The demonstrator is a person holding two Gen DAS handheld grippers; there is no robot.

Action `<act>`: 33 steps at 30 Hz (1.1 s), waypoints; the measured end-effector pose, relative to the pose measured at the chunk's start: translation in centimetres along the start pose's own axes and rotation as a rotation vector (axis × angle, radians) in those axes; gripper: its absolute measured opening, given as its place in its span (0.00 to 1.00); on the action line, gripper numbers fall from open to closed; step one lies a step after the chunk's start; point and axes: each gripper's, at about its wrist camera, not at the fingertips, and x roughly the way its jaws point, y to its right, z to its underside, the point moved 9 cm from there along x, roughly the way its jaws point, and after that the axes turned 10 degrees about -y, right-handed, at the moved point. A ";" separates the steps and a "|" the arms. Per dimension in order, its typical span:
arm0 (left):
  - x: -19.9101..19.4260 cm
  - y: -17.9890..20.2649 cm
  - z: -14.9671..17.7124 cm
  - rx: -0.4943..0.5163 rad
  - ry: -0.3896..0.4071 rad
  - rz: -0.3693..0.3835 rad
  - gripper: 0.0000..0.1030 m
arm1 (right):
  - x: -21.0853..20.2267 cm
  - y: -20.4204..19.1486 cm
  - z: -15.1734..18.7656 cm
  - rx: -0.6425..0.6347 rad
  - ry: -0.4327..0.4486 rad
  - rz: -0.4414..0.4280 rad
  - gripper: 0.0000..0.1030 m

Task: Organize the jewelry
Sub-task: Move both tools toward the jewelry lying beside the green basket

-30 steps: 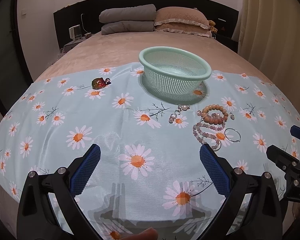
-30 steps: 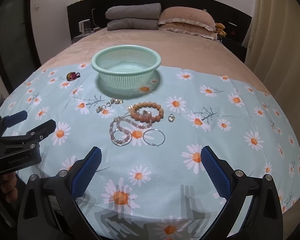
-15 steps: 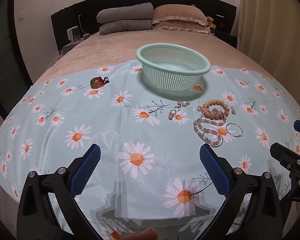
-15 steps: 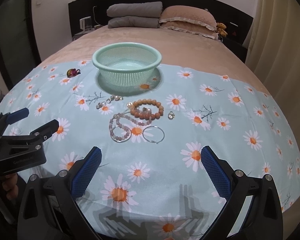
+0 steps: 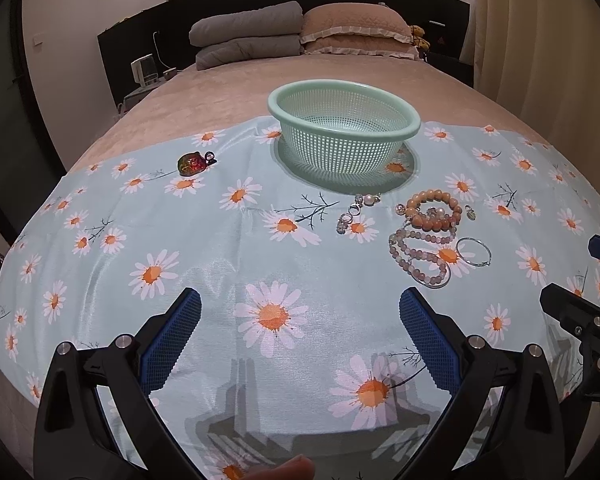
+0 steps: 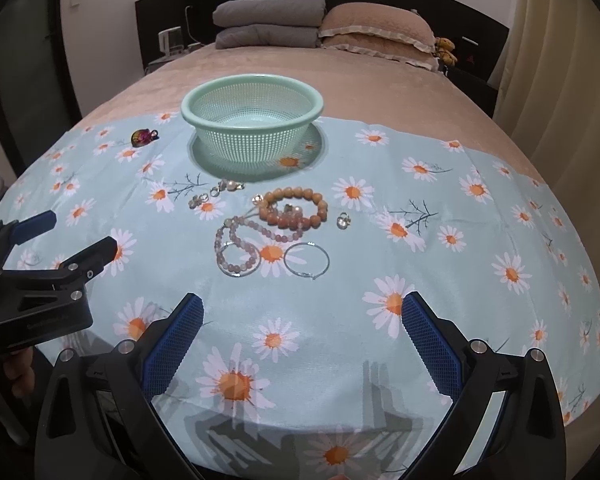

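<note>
A mint mesh basket [image 5: 411,128] [image 6: 252,80] stands empty on the daisy cloth. In front of it lie an orange bead bracelet [image 5: 433,210] [image 6: 296,206], a pink bead bracelet [image 5: 417,258] [image 6: 238,246], a silver hoop [image 5: 473,252] [image 6: 305,260], pearl earrings [image 5: 355,210] [image 6: 216,192] and a small charm [image 6: 343,221]. A red brooch [image 5: 194,163] [image 6: 143,136] lies apart at the left. My left gripper [image 5: 300,332] [image 6: 66,234] is open and empty. My right gripper [image 6: 301,330] is open and empty, near the front edge.
The daisy cloth [image 5: 220,248] [image 6: 479,280] covers the foot of a beige bed. Grey blankets [image 5: 248,36] and pillows [image 5: 355,28] lie at the headboard. A curtain [image 6: 559,80] hangs at the right.
Both grippers have drawn back and risen slightly, so the jewelry and basket sit a bit farther off. Nothing on the cloth has moved.
</note>
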 end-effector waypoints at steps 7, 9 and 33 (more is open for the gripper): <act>1.1 -0.1 0.1 -0.006 -0.028 -0.001 0.95 | 1.0 0.2 0.0 0.002 -0.021 -0.002 0.93; 1.4 -0.2 0.1 -0.008 -0.034 -0.005 0.95 | 1.4 0.3 0.0 0.002 -0.031 0.000 0.93; 7.9 -0.2 -1.4 0.004 -0.157 0.024 0.95 | 7.5 2.8 -2.2 0.039 -0.097 -0.043 0.93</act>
